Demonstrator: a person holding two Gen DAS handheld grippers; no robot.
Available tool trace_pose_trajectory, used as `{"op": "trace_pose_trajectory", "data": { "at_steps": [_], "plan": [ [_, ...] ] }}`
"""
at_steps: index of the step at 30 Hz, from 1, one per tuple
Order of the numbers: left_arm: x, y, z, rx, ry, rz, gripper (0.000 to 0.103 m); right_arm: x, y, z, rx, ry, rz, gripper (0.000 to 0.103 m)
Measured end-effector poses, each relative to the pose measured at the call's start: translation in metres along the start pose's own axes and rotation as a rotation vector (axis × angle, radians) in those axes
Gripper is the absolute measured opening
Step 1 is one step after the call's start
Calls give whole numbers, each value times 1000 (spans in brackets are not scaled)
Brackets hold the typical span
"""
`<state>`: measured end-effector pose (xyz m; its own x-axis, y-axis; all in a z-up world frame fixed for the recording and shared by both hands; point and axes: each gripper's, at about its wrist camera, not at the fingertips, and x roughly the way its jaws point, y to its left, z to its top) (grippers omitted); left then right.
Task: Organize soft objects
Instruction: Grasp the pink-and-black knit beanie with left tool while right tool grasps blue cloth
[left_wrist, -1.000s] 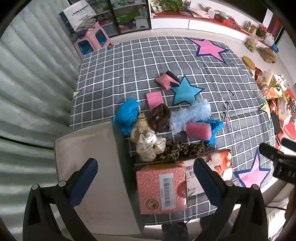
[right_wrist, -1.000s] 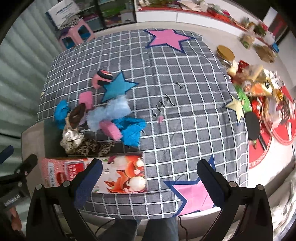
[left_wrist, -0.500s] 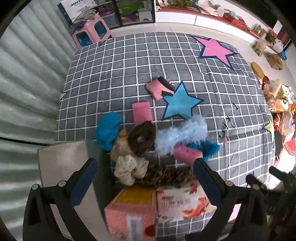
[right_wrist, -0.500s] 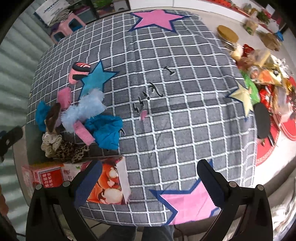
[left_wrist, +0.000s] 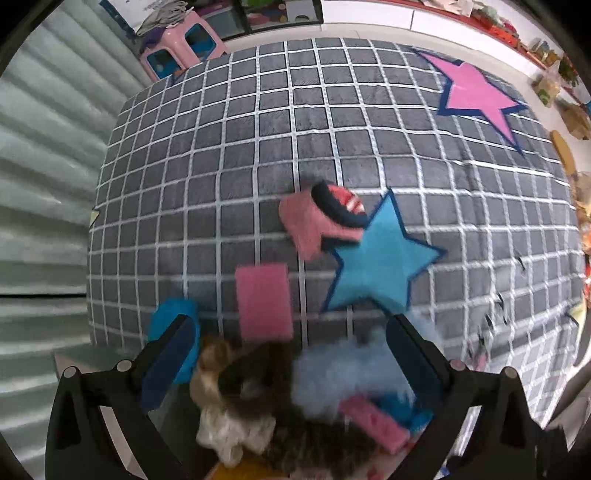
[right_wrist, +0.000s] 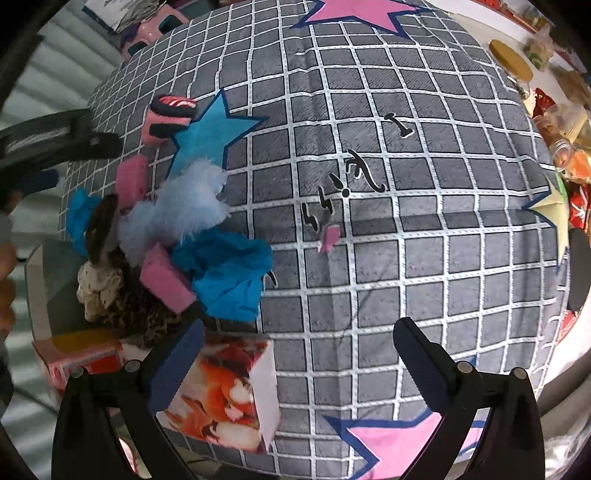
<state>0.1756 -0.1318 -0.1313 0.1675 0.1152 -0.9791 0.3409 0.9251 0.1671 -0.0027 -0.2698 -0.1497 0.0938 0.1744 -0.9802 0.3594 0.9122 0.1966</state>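
Your left gripper (left_wrist: 291, 354): jaws apart, empty, straddling soft pile (left_wrist: 295, 387) at counter's (left_wrist: 258, 147) near-left corner. Pink sponge (left_wrist: 263, 301) just beyond jaws, long axis pointing away. Your right gripper (right_wrist: 295, 354): jaws apart, empty, farther off; pile lies to its left.

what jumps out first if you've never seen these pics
A heap of soft things crowds the near-left edge of the grey checked blanket: a fluffy pale-blue piece, a crumpled blue cloth and a pink sponge. Just beyond lies the blanket's bright blue star. Both tongs, left and right, hang open and empty.
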Motion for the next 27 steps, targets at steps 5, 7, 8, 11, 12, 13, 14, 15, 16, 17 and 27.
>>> {"op": "trace_pose_trajectory", "data": {
  "at_steps": [5,7,8,11,12,13,14,15,16,17,27],
  "plan": [
    [37,-10,25,54,-1,73,103,12,3,14,-8,-9,21,103],
    [50,-13,29,78,12,95,103,20,6,17,-32,-2,6,103],
    [56,-14,30,84,20,98,103,23,7,19,-43,3,2,103],
    [71,-14,33,91,28,99,102,34,10,17,-77,18,2,103],
    [74,-15,34,99,26,106,101,39,12,17,-88,24,7,103],
    [77,-16,35,110,23,114,99,43,14,17,-100,32,15,103],
    [81,-16,37,119,22,120,97,48,19,17,-116,38,21,103],
    [85,-17,38,129,26,124,97,52,24,17,-136,42,26,103],
    [87,-18,40,134,30,123,96,54,29,16,-152,44,28,103],
    [90,-19,41,138,34,123,96,57,34,17,-169,50,35,103],
    [85,-24,52,151,38,-21,50,75,64,28,-254,64,28,58]
  ]
}}
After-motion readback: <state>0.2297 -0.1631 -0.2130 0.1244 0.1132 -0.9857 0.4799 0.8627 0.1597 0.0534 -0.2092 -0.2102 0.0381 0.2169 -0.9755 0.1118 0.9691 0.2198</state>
